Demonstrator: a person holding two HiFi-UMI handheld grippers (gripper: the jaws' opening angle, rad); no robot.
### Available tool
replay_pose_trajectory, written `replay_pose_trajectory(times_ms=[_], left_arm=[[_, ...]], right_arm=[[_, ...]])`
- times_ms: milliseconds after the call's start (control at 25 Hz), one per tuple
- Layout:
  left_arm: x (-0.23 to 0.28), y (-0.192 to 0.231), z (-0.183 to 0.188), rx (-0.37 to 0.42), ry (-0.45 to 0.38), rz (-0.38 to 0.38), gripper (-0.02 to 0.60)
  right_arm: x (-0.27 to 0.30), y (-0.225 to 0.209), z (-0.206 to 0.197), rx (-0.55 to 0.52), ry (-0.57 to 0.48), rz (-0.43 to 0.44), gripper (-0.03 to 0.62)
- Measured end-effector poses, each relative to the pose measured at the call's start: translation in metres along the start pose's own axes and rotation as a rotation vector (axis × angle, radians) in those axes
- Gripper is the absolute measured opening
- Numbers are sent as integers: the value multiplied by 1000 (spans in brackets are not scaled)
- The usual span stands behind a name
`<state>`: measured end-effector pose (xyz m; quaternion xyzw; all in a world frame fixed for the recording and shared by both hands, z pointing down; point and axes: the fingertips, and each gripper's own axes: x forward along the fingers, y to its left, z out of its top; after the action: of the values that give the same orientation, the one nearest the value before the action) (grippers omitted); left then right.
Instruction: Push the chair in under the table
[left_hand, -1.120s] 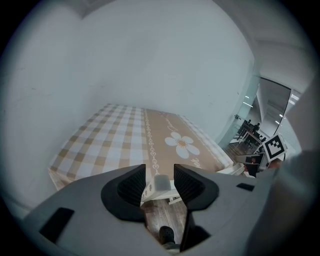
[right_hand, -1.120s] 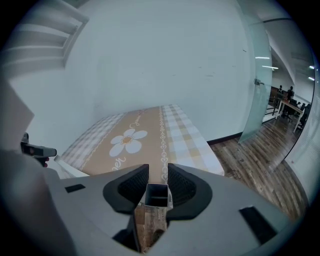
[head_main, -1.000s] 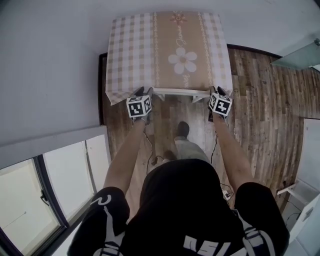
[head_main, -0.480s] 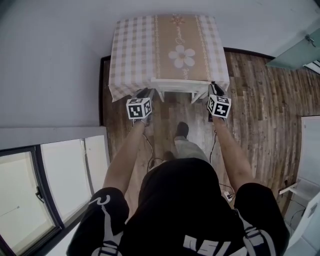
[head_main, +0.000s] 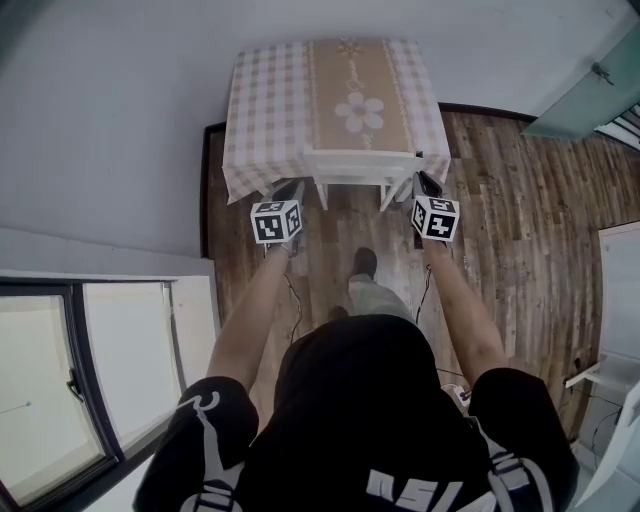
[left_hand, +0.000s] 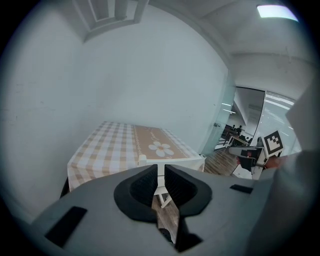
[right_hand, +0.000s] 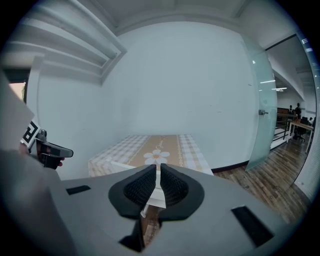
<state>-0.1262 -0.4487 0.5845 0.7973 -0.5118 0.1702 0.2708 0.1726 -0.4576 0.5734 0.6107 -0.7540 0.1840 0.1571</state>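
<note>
our left gripper (head_main: 288, 192) and right gripper (head_main: 424, 186) have just been closing to narrow, empty gaps, off the chair (head_main: 360, 158), which we judge fully pushed under the table (head_main: 262, 110), leaving nothing to do.

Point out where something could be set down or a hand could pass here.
The whole tablecloth is bare. The wooden floor to its right, toward the glass door, is open. Tight: the strip between cloth and wall, and the near edge, filled by the chair.
</note>
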Motion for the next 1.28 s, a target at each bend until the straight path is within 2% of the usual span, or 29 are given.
replay_pose_trajectory(times_ms=[440,1280], left_arm=[[-39,-31,7,71,-80,-8,26],[-85,-62,-6,59,-143,-61,25]], right_arm=[[-51,19,3,-23,-56,46,14],[-104,49,-14,-52,-65,115,12]])
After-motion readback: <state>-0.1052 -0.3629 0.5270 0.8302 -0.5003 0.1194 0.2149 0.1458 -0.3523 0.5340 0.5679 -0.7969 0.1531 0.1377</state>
